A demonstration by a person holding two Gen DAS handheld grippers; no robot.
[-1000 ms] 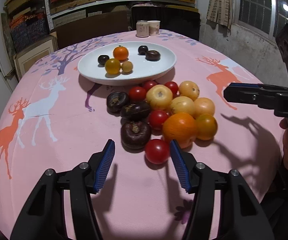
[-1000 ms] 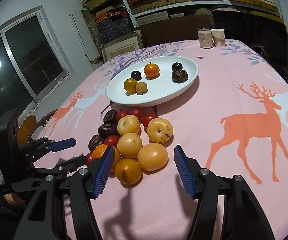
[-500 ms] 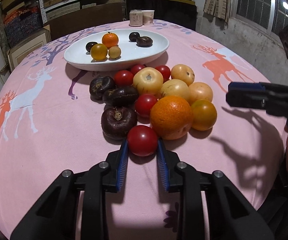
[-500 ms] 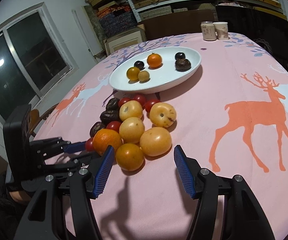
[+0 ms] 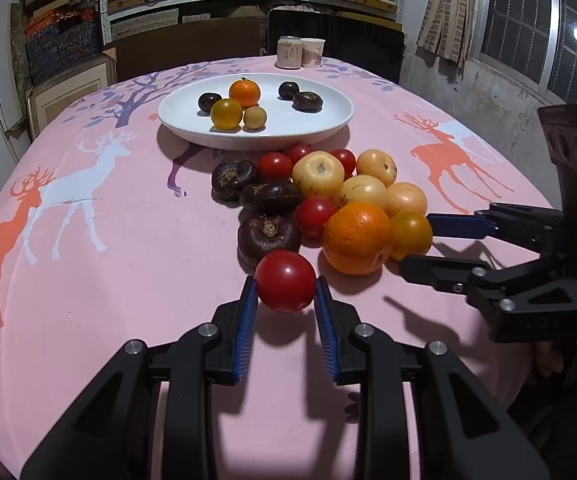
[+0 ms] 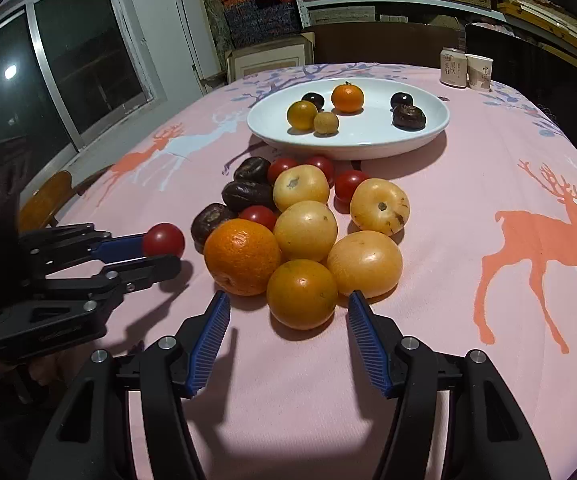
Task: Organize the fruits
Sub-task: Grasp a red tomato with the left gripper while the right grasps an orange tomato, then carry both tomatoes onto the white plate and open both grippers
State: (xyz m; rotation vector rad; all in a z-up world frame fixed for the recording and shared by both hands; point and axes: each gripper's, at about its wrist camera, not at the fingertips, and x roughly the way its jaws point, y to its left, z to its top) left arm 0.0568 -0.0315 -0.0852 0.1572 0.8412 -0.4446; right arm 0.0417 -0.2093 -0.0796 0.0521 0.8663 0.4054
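Left claw [image 5: 285,292] closed on tomato [image 5: 285,286] beside orange [image 5: 356,238].

2 low, close wrist views face the white plate [image 5: 256,140] from opposite sides, sharing the fruit pile [image 6: 304,232]

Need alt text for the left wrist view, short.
The left gripper is shut on a red tomato at the near edge of a fruit pile on a pink deer-print tablecloth. A white plate holding six fruits sits behind; the right gripper enters from the right.
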